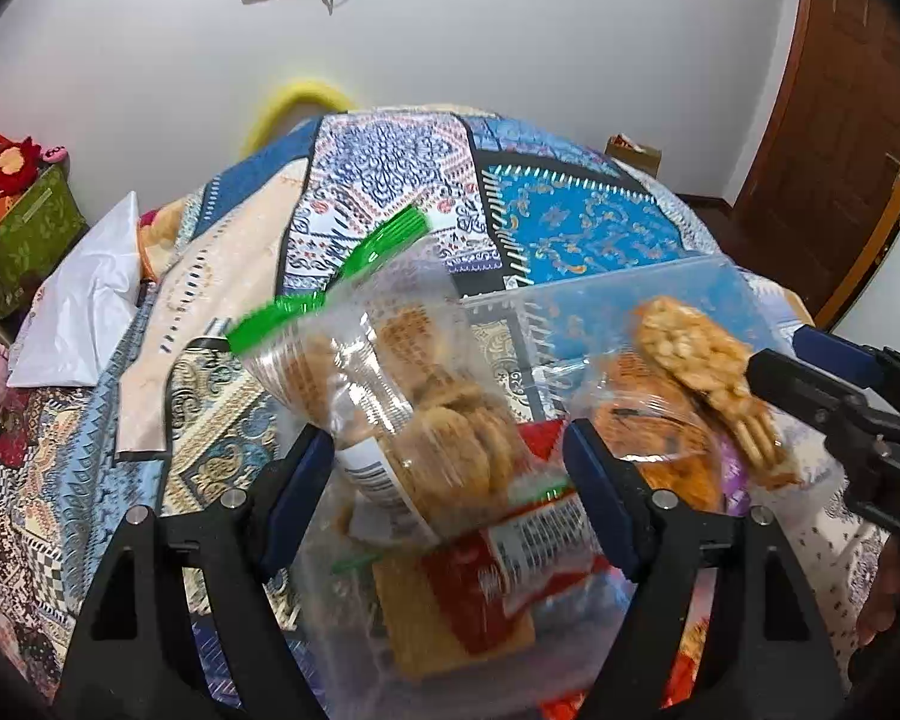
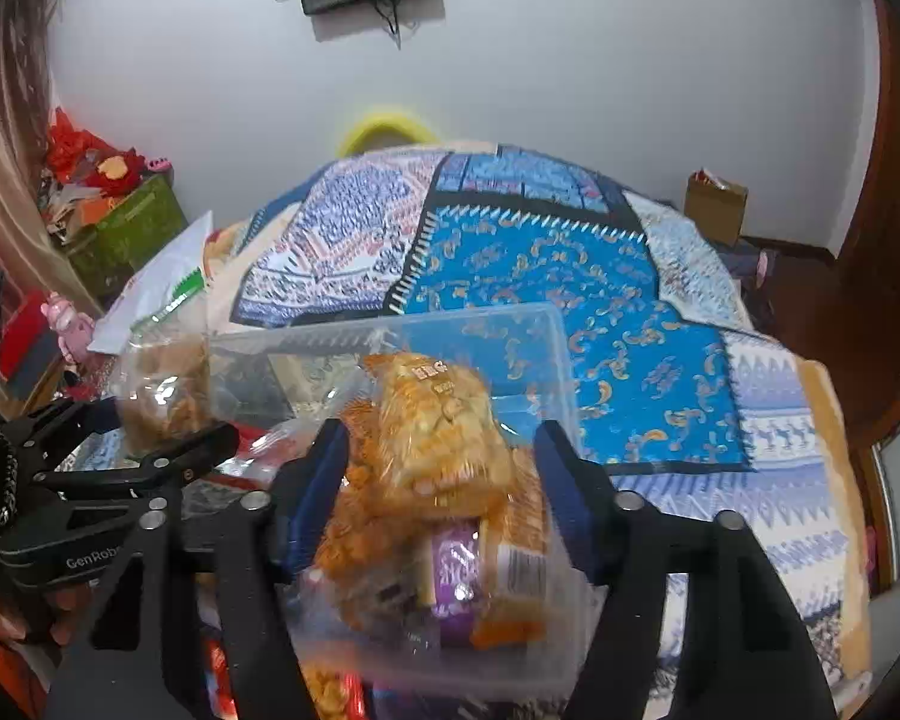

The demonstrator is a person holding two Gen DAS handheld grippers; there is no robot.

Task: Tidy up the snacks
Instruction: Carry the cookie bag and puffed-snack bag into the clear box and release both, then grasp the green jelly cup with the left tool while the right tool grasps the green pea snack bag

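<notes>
Red-and-tan flat snack packets (image 1: 480, 594) lie lowest and nearest in the clear plastic storage box (image 1: 630, 294), which stands on a bed covered with a blue patchwork quilt (image 1: 570, 222). They look stiff and light, easy to take by an edge.

Over them, between the blue pads of the left tool (image 1: 450, 492), sits the clear zip bag of brown cookies with a green seal strip (image 1: 426, 420). The pads stand clear of its sides, so the tool is released and the bag appears to rest on the packets. The film is thin and slippery and the cookies would likely crumble under a hard pinch; the green strip or the slack film just below it is the safer place to hold.

In the right part of the box, the crinkly clear bag of orange-yellow puffed snacks (image 2: 438, 438) lies on a purple-labelled packet (image 2: 456, 570). The right tool (image 2: 444, 480) straddles it with its pads apart, apparently not pressing. It looks very light and crushable; gather loose film at the top.

Beyond the box, a white plastic bag (image 1: 84, 306) lies on the quilt's far left.
</notes>
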